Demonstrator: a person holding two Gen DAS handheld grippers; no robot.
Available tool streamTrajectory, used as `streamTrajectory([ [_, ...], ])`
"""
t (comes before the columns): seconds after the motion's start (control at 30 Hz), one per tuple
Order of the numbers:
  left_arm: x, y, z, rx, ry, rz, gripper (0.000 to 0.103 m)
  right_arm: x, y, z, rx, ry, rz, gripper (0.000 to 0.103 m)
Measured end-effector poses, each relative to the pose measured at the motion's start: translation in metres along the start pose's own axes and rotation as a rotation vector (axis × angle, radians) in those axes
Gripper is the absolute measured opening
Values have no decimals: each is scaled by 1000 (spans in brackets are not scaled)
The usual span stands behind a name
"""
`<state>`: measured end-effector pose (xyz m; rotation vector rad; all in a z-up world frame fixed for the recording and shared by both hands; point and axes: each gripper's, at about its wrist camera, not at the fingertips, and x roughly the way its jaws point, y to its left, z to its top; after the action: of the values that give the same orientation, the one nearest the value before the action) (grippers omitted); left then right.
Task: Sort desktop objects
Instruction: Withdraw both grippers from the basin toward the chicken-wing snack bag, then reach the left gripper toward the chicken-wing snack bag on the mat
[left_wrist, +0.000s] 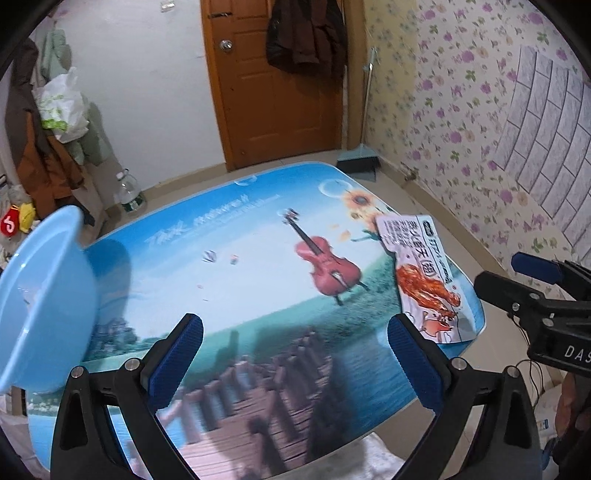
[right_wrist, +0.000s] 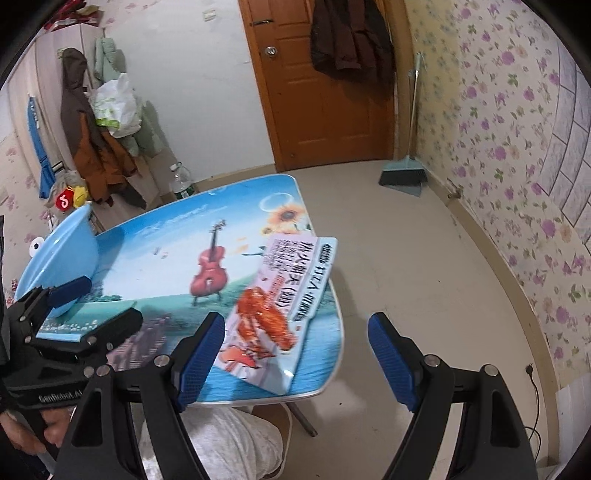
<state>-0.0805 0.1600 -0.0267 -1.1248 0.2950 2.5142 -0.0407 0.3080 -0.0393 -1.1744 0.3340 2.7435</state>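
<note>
A flat snack packet (right_wrist: 280, 310) printed with red crayfish is seen lying along the table's (left_wrist: 258, 236) right edge, overhanging it slightly. A blue basin (left_wrist: 40, 306) is set at the left edge. The left gripper (left_wrist: 295, 354) is held above the near edge, its jaws wide apart and empty. The right gripper (right_wrist: 295, 354) hovers by the packet's near end, jaws likewise spread.

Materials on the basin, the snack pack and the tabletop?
Basin: likely moulded plastic, light blue and glossy, with soft highlights on its thin rim.
Snack pack: printed plastic film by the look, glossy, lying flat with one edge lifted over the table's side.
Tabletop: hard smooth sheet with a printed violin scene, slightly reflective; glass or laminate, cannot tell.
</note>
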Motion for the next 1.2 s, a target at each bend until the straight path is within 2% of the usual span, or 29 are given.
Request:
streamTrajectory([
  [0.23,21,-19,-1,33,42,-19,101,11,-13,-1,20,19,-7,82],
  [0.6,40,-35,-3,74,70,-4,101,21,-27,-3,47,34,-4,82],
  [0.83,51,-21,-4,28,105,40,102,25,-40,-7,81,38,-15,82],
  [0.97,51,-25,-3,40,103,41,102,28,-39,-8,79,45,-6,82],
  [1.2,48,-52,-3,102,88,0,102,28,-45,-10,87,48,-13,82],
])
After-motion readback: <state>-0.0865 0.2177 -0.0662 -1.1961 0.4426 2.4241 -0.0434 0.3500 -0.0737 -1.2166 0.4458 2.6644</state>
